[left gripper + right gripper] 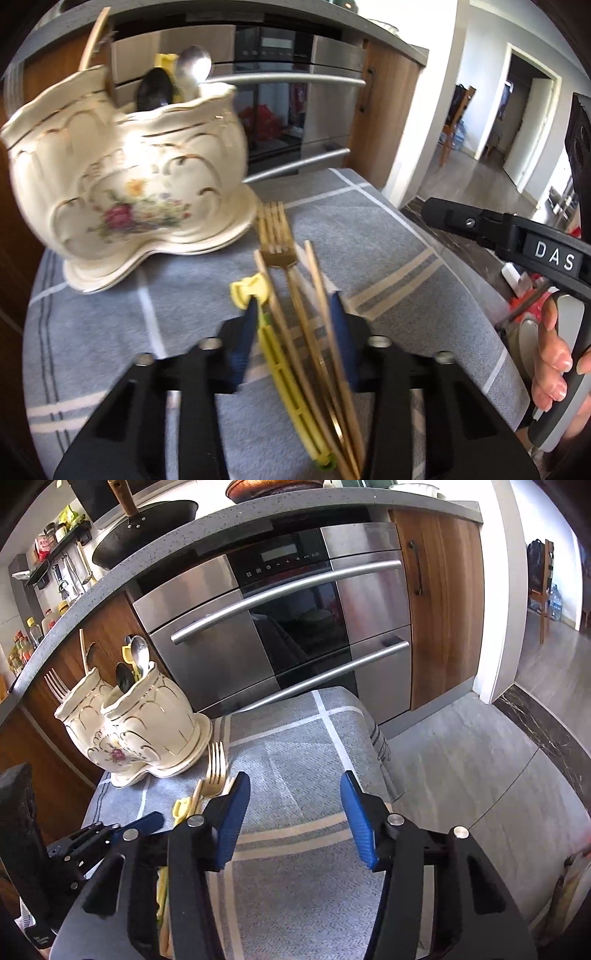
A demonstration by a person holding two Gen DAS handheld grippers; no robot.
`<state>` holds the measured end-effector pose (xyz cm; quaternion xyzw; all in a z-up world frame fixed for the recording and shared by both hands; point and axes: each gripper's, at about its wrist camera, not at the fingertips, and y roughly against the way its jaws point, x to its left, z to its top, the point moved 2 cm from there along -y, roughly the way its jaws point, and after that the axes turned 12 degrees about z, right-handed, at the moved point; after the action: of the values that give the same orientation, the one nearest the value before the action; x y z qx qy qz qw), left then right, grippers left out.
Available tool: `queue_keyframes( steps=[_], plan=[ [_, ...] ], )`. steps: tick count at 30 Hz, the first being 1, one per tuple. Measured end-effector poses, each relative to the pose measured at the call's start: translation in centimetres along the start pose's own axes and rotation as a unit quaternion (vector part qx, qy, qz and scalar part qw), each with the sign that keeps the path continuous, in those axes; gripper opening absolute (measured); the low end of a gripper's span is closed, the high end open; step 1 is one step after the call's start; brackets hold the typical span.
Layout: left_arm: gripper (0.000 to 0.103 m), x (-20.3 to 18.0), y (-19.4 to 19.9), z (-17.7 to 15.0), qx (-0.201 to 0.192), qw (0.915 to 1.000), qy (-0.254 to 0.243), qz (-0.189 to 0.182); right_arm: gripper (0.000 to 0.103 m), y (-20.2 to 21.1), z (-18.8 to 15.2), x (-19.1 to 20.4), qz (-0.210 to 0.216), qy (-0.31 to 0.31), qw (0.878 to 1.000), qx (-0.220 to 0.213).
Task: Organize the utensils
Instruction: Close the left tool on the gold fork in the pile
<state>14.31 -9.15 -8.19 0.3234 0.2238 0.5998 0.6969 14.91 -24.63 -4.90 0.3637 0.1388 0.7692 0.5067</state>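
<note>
While the left gripper (295,314) clamps a bundle of gold fork (275,236), two wooden chopsticks (321,288) and a yellow plastic utensil (251,291) above the grey checked cloth (369,229), the right gripper (295,812) hangs wide apart, holding nothing. Just beside the fork's tines stands the cream floral holder (122,177), already containing spoons (194,66).

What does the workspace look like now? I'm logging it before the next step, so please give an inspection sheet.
Surface: grey cloth with pale stripes covering the table.
Job's things: cream floral ceramic utensil holder with spoons and forks inside; gold fork, wooden chopsticks and yellow plastic utensil lie together.
Clutter: nothing seen.
Grippers: left gripper straddles the bundle, grip unclear; right gripper open, empty.
Cables: nothing seen.
Surroundings: stainless steel oven, wooden cabinets.
</note>
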Motion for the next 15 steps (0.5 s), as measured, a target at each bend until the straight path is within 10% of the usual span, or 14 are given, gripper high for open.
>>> queue_keyframes(
  steps=[15],
  plan=[
    [0.012, -0.8, -3.1, 1.3, 0.029, 0.9992, -0.012, 0.025, 0.051, -0.5, -0.2, -1.0, 0.013, -0.004, 1.000, 0.012]
  ],
)
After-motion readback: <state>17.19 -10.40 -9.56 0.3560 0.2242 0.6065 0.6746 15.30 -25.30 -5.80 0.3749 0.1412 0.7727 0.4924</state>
